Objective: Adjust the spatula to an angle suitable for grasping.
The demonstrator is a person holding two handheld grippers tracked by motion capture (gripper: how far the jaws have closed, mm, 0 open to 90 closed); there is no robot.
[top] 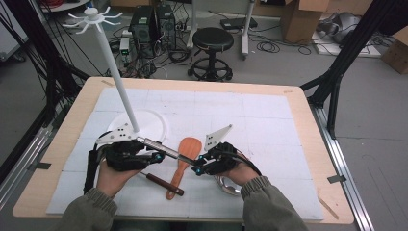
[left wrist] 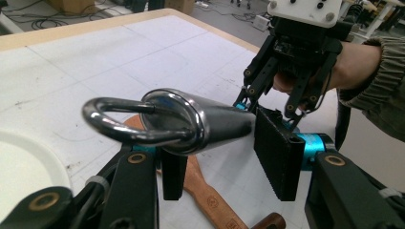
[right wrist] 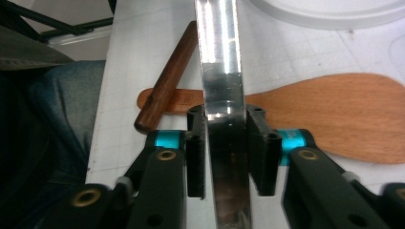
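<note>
A steel utensil [top: 161,147] is shown held above the table [top: 298,103], just below frame centre in the high view, spanning the two grippers. The right gripper [right wrist: 228,143] is clamped on its flat shaft, both pads pressed against the metal in the right gripper view. In the left gripper view, the left gripper [left wrist: 224,152] is seen around the thick handle end with its hanging ring [left wrist: 122,121]; one pad is touching the handle, the other is standing clear. A wooden spatula [top: 182,161] and a dark wooden handle [top: 163,184] are seen lying on the table beneath. A white stand [top: 113,62] is seen at upper left.
</note>
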